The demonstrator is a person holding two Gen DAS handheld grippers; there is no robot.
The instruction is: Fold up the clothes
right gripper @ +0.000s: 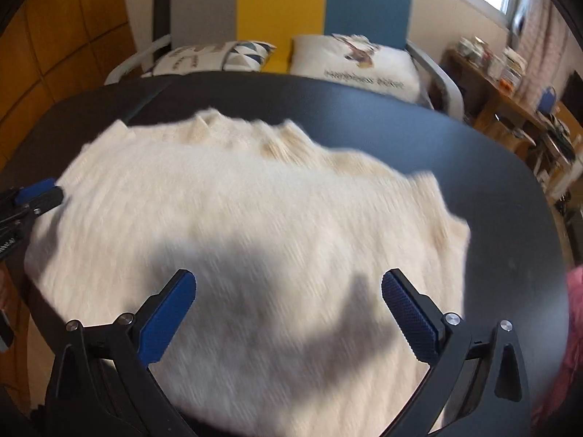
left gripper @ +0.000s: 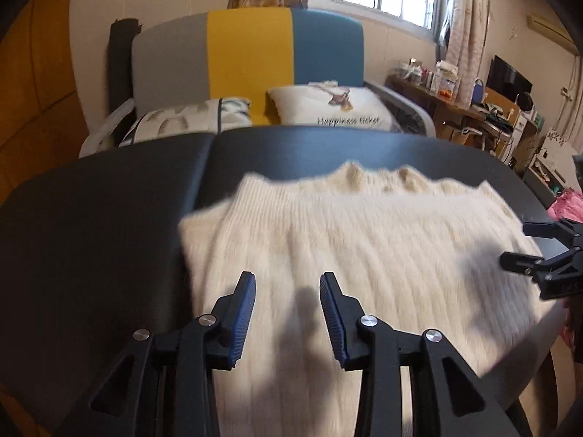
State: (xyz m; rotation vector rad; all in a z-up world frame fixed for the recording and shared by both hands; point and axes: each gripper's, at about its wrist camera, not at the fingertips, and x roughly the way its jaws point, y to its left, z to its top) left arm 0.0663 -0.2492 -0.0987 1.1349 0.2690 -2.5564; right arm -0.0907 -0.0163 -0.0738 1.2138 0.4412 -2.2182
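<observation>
A cream ribbed knit sweater (left gripper: 346, 247) lies flat on a black table (left gripper: 91, 225), its wavy edge toward the far side. My left gripper (left gripper: 287, 284) hovers open over the sweater's near left part, nothing between its blue pads. In the same view the right gripper (left gripper: 517, 245) enters from the right edge, open above the sweater's right side. The right wrist view shows the sweater (right gripper: 237, 218) blurred by motion, with my right gripper (right gripper: 288, 287) wide open above its near part. At that view's left edge the left gripper (right gripper: 32, 196) shows only partly.
Beyond the table (right gripper: 492, 200) stands a grey, yellow and blue sofa (left gripper: 251, 58) with two pillows (left gripper: 335, 105). A cluttered wooden desk (left gripper: 459, 109) runs along the right wall under a window. Pink fabric (left gripper: 568, 204) sits at the table's right edge.
</observation>
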